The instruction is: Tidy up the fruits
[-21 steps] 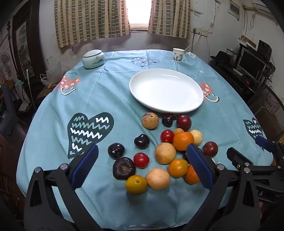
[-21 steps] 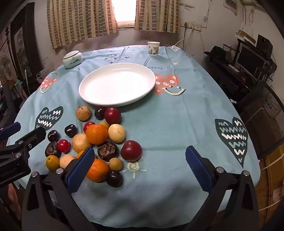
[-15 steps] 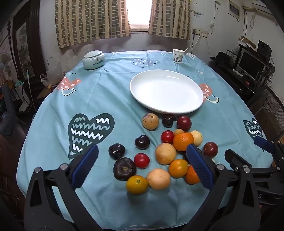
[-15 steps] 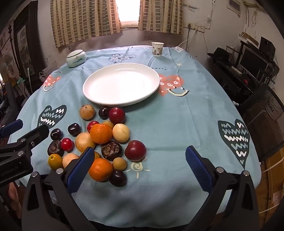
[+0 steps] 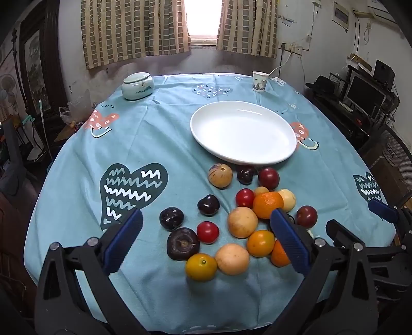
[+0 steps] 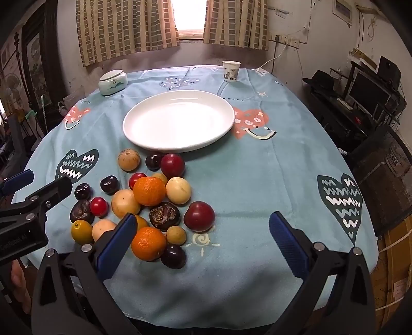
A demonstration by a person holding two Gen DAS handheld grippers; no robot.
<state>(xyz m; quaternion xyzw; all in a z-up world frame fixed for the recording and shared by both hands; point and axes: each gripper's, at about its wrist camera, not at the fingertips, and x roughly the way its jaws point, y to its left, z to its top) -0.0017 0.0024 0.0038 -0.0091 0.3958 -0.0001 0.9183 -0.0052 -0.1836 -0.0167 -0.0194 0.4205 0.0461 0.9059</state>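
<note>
Blue-padded, each hand-held gripper, left [image 5: 206,242] and right [image 6: 199,242], gapes empty above fruits [image 6: 149,190].

Hidden and cut-off parts

In the left wrist view the left tongs' right pad [image 5: 289,243] covers part of an orange [image 5: 279,253] and a dark fruit; the worktop's [image 5: 154,296] near edge is cut off below.

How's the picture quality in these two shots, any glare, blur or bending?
Left wrist view: the window is blown out white, the table edge bows from fisheye, and the fruit pile is sharp. Right wrist view: same blown-out window, a soft sheen on the white plate, dark corners, no motion blur.
</note>
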